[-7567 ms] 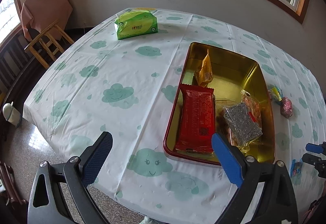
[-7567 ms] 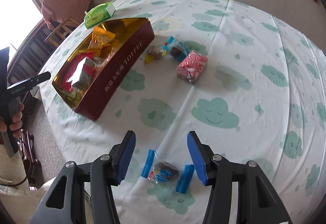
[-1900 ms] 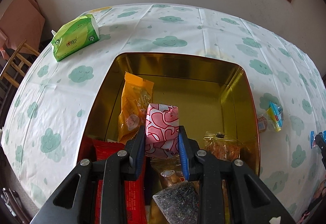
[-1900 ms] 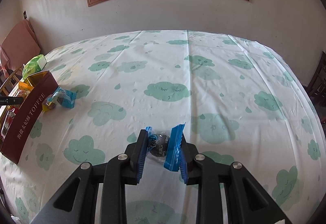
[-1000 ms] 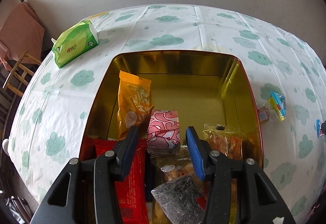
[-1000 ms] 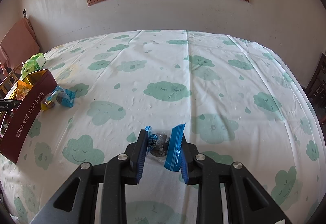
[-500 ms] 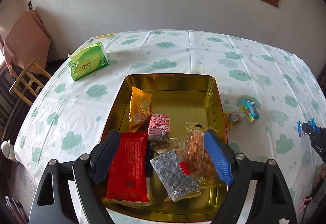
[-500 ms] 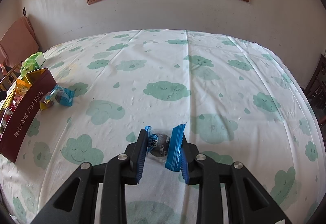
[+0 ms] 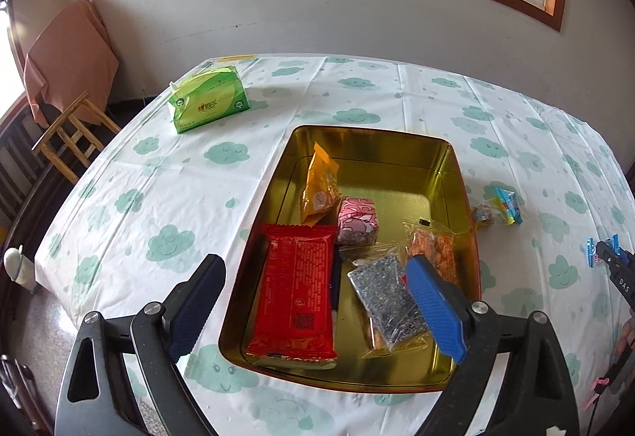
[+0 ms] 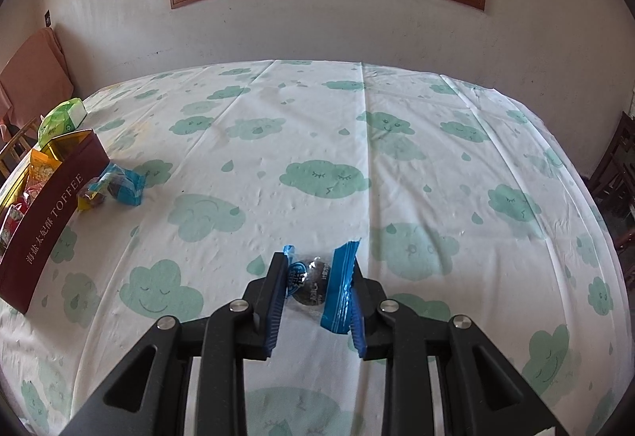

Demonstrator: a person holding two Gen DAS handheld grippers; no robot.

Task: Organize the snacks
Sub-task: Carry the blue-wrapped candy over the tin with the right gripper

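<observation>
A gold tin (image 9: 373, 142) with a maroon outside wall (image 10: 51, 205) sits on the cloud-print tablecloth. In it lie a pink packet (image 9: 357, 219), an orange packet (image 9: 319, 186), a red packet (image 9: 297, 297), a grey speckled packet (image 9: 385, 293) and a clear bag of orange snacks (image 9: 434, 249). My left gripper (image 9: 313, 261) hovers above the tin's near end, its jaws opening wide and gripping nothing. My right gripper (image 10: 317, 277) is shut on a blue-wrapped candy (image 10: 313, 285) just above the cloth, far to the right of the tin. Two loose wrapped candies (image 10: 115, 188) lie beside the tin's right wall.
A green tissue pack (image 9: 208, 104) lies on the table beyond the tin's far left corner. A wooden chair (image 9: 67, 134) draped with pink cloth stands off the table's left side. Dark chairs (image 10: 619, 166) stand past the right edge.
The left gripper let go of the pink packet, which now lies in the tin, opened wide and drew back and up. The right gripper kept still, holding the candy.
</observation>
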